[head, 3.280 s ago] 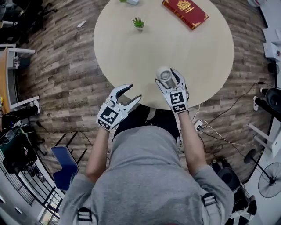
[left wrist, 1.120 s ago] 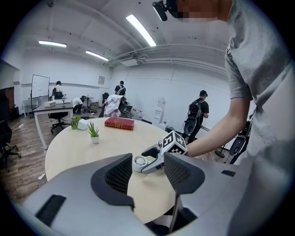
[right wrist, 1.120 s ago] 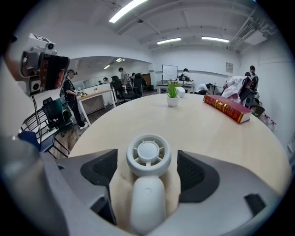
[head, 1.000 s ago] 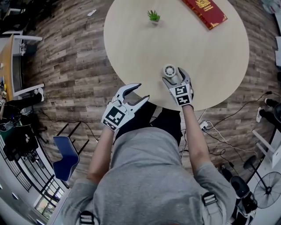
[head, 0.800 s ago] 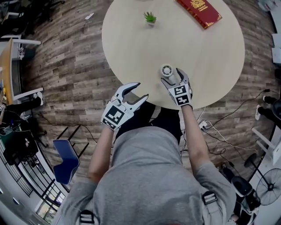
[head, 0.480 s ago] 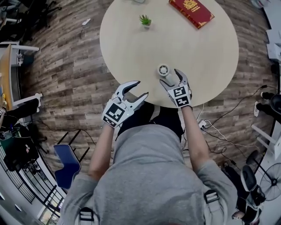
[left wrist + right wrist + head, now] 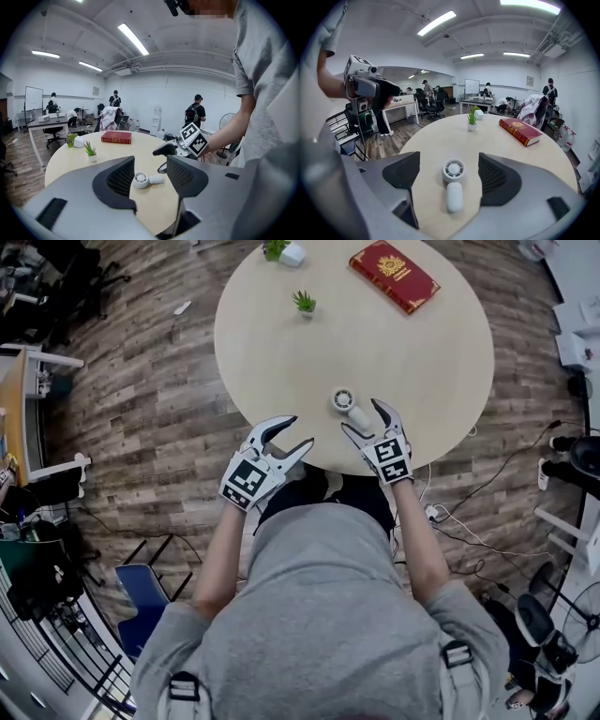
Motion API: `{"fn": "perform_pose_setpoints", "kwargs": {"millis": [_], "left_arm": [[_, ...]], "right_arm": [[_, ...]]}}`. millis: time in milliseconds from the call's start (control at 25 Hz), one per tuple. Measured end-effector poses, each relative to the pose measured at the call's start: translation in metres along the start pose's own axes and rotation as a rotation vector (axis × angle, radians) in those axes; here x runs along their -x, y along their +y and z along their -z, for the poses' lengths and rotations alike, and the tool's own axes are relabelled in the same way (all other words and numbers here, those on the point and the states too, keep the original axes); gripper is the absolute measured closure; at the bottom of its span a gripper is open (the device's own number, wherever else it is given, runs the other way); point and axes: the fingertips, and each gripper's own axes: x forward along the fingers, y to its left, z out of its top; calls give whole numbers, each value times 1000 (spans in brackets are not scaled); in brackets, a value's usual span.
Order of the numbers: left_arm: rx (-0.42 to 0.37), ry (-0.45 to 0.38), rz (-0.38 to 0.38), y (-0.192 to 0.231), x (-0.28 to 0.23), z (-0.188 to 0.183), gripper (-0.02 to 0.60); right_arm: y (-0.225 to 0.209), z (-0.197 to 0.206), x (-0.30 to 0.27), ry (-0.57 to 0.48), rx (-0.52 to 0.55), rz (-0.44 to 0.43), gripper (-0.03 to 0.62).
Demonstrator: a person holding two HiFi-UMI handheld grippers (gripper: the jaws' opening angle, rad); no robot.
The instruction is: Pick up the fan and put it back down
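Currently the small white handheld fan (image 7: 344, 405) lies flat on the round pale wooden surface (image 7: 431, 362) near its front edge, handle toward the right gripper (image 7: 362, 419). That gripper's fingers stand apart either side of the handle, clear of it. Left gripper (image 7: 299, 430): fingers apart, empty, off the edge. Small green potted plant (image 7: 304, 303) and red hardcover book (image 7: 394, 276) sit well beyond. Second plant (image 7: 281, 251) is cut off at the top.

The head view's top edge cuts off a potted plant (image 7: 283, 251) at the table's (image 7: 450, 371) far rim. The red book's (image 7: 394, 276) gold print and the fan's (image 7: 344, 400) grille are too small to tell.
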Motion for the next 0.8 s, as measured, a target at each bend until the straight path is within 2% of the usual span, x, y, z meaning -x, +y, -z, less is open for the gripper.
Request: {"fn": "perform_pose_setpoints", "kwargs": {"millis": [160, 360, 800], "left_arm": [[-38, 17, 11, -1, 4, -1, 351], [-33, 8, 11, 3, 4, -3, 351], [-79, -6, 46, -2, -5, -16, 351]], "right_arm": [[2, -11, 17, -36, -5, 11, 198], [5, -19, 33, -61, -3, 29, 204], [8, -23, 53, -100, 3, 74, 204]]}}
